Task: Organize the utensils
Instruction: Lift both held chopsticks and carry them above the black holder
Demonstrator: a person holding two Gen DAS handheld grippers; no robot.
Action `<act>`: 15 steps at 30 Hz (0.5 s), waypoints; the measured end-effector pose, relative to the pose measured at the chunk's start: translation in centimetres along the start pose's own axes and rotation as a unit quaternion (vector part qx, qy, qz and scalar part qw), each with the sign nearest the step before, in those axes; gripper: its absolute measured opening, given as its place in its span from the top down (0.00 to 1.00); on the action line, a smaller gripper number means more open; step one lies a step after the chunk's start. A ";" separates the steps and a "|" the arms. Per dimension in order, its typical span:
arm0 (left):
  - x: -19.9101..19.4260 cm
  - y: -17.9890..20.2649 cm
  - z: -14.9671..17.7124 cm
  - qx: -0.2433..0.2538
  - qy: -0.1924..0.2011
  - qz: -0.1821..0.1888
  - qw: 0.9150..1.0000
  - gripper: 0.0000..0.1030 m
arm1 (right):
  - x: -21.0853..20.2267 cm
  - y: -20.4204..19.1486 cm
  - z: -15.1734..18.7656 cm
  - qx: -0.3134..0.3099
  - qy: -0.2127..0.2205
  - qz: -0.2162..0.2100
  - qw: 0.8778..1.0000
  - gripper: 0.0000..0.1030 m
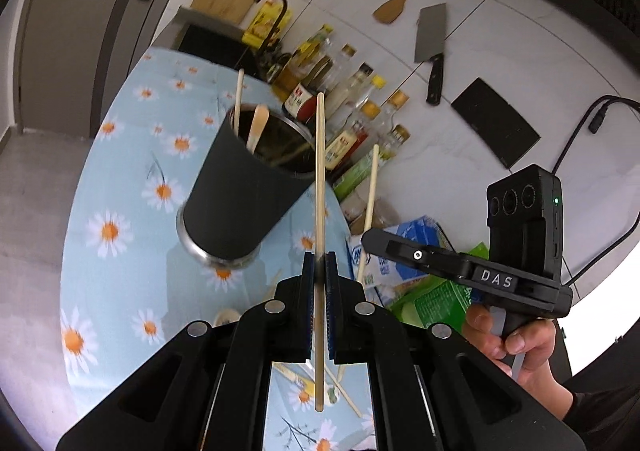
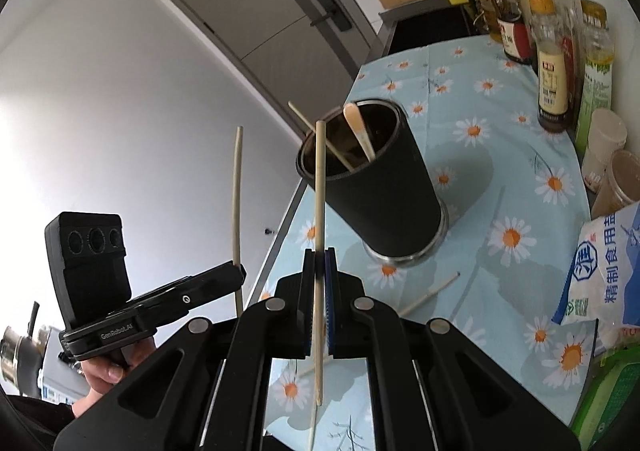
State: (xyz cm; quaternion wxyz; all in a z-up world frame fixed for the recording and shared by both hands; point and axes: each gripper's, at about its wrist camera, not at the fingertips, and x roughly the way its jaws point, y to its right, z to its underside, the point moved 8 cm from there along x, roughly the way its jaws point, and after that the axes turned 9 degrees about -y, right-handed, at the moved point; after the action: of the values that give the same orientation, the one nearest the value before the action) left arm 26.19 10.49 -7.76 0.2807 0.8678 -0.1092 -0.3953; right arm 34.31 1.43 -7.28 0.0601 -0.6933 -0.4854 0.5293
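A chopstick [image 1: 319,187] is clamped upright in the left gripper [image 1: 319,263], and another [image 2: 319,211] likewise in the right gripper [image 2: 319,259], presumably so that each can be dropped end-first into the holder [image 2: 384,187] just ahead. More chopsticks [image 2: 430,293] are left on the table [image 2: 500,155] beneath. The holder's depths are hidden, and the lower ends are partly masked by the jaws.

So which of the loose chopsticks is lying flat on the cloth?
The chopstick on the flowered cloth, just in front of the black cup. The others either stand in that cup or are clamped upright in the tongs.
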 end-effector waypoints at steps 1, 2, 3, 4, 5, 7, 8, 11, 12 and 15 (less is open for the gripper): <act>-0.1 0.0 -0.4 0.006 0.003 0.001 1.000 0.96 | 0.1 -0.2 -0.3 0.000 0.004 0.005 1.000 0.95; -0.3 0.1 -0.8 0.016 0.006 0.000 1.000 0.96 | 0.2 -0.4 -0.5 -0.002 0.006 0.010 1.000 0.95; -0.4 0.2 -1.2 0.023 0.009 0.000 1.000 0.96 | 0.4 -0.6 -0.7 -0.004 0.010 0.015 1.000 0.95; -0.5 0.2 -1.5 0.028 0.011 0.000 1.000 0.96 | 0.5 -1.0 -0.9 -0.006 0.014 0.019 1.000 0.95; -0.7 0.2 -1.9 0.033 0.014 0.003 0.999 0.96 | 0.6 -1.2 -1.1 -0.006 0.016 0.020 1.000 0.95; -0.8 0.0 -2.5 0.038 0.018 0.007 0.999 0.96 | 0.8 -1.6 -1.5 -0.005 0.024 0.024 0.999 0.95; -1.0 -0.1 -2.9 0.040 0.020 0.010 0.999 0.96 | 0.8 -1.7 -1.7 -0.004 0.027 0.025 0.999 0.95; -1.4 -0.5 -3.7 0.046 0.027 0.013 0.998 0.96 | 0.7 -2.1 -2.7 0.002 0.043 0.028 0.999 0.95; -1.6 -0.6 -4.1 0.050 0.032 0.014 0.998 0.96 | 0.5 -2.3 -3.1 0.002 0.048 0.029 0.998 0.95; -2.1 -0.7 -5.3 0.060 0.046 0.019 0.997 0.96 | -0.5 -2.7 -4.7 0.000 0.078 0.031 0.996 0.95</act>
State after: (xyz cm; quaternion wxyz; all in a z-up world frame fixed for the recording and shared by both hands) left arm 28.78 14.06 -4.04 0.2403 0.8980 -0.1361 -0.3425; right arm 36.39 4.53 -3.30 0.0817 -0.7474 -0.4574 0.4749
